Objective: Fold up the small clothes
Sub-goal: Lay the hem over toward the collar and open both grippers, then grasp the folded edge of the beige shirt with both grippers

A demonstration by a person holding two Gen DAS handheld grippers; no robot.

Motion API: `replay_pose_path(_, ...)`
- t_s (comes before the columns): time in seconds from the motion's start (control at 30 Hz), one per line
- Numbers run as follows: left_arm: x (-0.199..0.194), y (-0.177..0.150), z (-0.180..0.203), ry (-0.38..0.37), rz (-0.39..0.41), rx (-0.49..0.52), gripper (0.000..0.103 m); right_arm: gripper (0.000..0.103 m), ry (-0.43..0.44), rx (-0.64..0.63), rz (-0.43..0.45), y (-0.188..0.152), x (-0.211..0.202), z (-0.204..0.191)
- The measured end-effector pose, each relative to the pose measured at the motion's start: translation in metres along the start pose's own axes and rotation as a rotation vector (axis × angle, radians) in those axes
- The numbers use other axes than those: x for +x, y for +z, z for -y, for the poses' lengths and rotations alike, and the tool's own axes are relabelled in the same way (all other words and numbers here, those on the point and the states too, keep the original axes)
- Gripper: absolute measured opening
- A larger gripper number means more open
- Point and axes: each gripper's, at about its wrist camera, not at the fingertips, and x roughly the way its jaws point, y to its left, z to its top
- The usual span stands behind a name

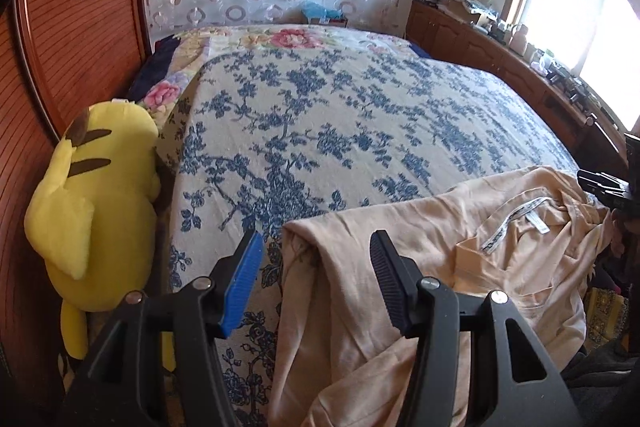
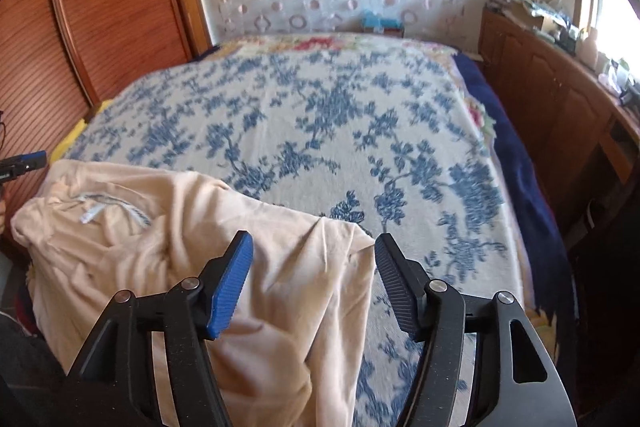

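Peach cotton, the garment [image 1: 420, 247] lies rumpled at the near edge of the bed [image 1: 340, 115], neck label up, probably dropped there to be spread flat before folding. Both the left tongs [image 1: 316, 283] and right tongs [image 2: 314, 283] stand apart above it, one over each near corner, gripping nothing.

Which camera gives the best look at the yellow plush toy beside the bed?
The left wrist view. There the yellow plush toy shows nearly whole, leaning between the wooden panel and the bed. The right wrist view shows at most a thin yellow sliver at the bed's left edge, too little to identify.
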Motion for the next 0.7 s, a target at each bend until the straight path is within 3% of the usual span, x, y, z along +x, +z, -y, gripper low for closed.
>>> replay_pose_path(0.7,0.025,-0.003,0.0,-0.009,-0.084,0.017,0.054,0.066,-0.022,-0.019,-0.065,0.002,0.02,0.002)
